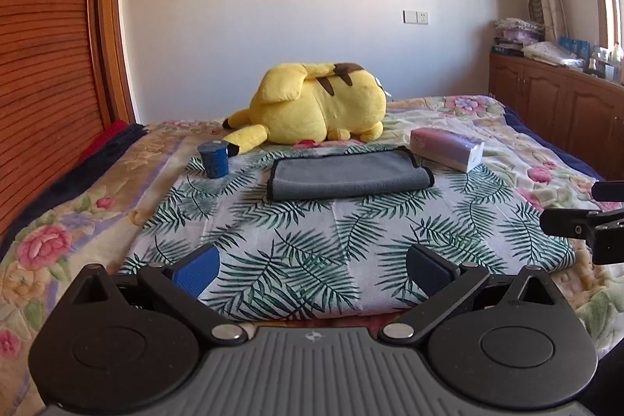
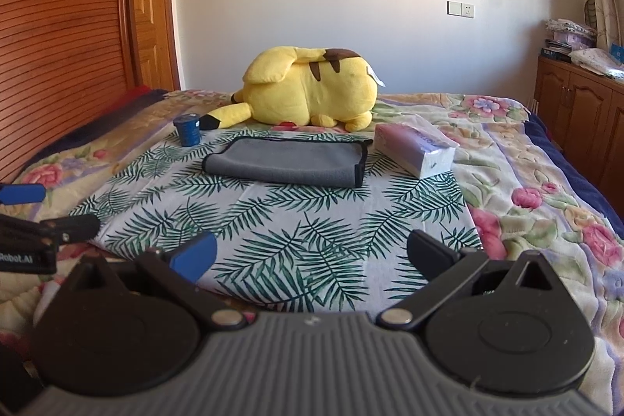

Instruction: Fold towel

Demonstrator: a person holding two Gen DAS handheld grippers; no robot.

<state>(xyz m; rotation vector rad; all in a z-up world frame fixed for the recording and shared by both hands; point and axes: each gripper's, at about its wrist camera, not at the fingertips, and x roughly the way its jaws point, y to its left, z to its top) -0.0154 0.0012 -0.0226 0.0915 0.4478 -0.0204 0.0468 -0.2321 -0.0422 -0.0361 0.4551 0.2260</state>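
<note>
Sunlit bedroom, white far wall: a floral quilt [image 1: 70,221] covers the bed, with a palm-leaf cloth [image 1: 312,240] spread over its middle. At the far edge of that cloth lies a yellow plush toy [image 1: 319,104]. Just near of it rests the grey towel [image 1: 347,174], folded over once and lying flat, a tissue pack [image 1: 448,147] to its right and a small blue cup [image 1: 213,158] to its left. The left gripper [image 1: 312,268] and right gripper [image 2: 312,252] hover low over the cloth's near edge, well apart from the towel, fingers spread wide and holding nothing.
</note>
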